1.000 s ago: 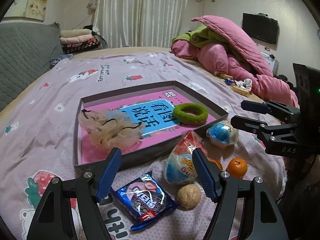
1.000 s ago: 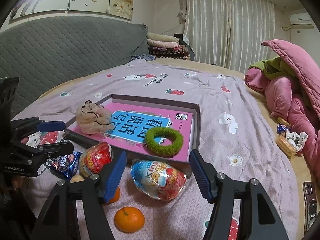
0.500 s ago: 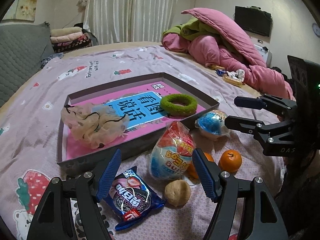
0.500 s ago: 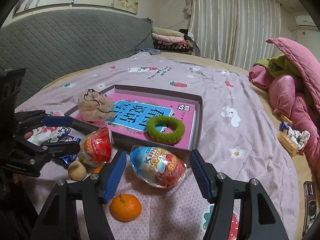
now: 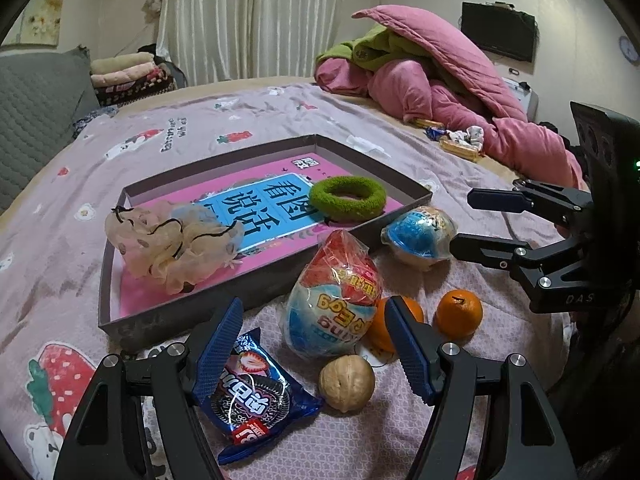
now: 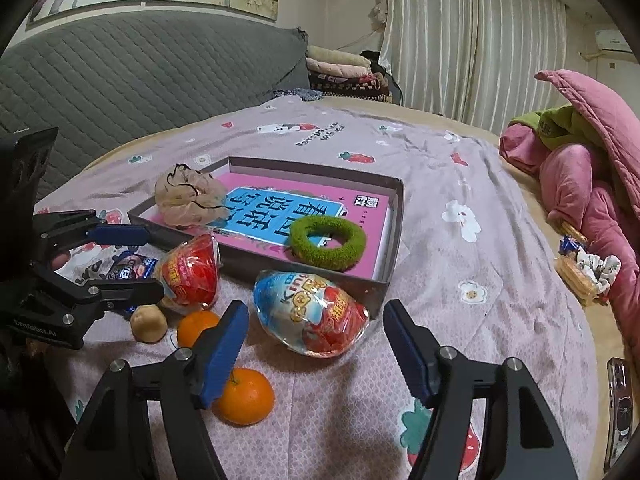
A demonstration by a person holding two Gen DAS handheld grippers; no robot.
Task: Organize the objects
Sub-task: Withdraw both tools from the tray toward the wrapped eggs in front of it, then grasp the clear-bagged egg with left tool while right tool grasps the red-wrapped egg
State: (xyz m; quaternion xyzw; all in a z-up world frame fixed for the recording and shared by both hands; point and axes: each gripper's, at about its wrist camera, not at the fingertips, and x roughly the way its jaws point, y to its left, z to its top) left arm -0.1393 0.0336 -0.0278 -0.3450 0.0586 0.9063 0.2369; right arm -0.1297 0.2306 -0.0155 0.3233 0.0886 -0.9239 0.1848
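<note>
left wrist view: shallow box [image 5: 404, 214] holds pink book [image 5: 264, 208], green ring [image 5: 347, 198], mesh scrunchie [image 5: 172, 246].

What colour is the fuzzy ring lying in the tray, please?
Green. The fuzzy ring shows best in the left wrist view.

Dim indoor light over my bedspread [image 5: 280, 120]

Fisheye views bend and darken at the corners; wrappers glare, shadows stay soft, everything reads fairly sharp.
</note>
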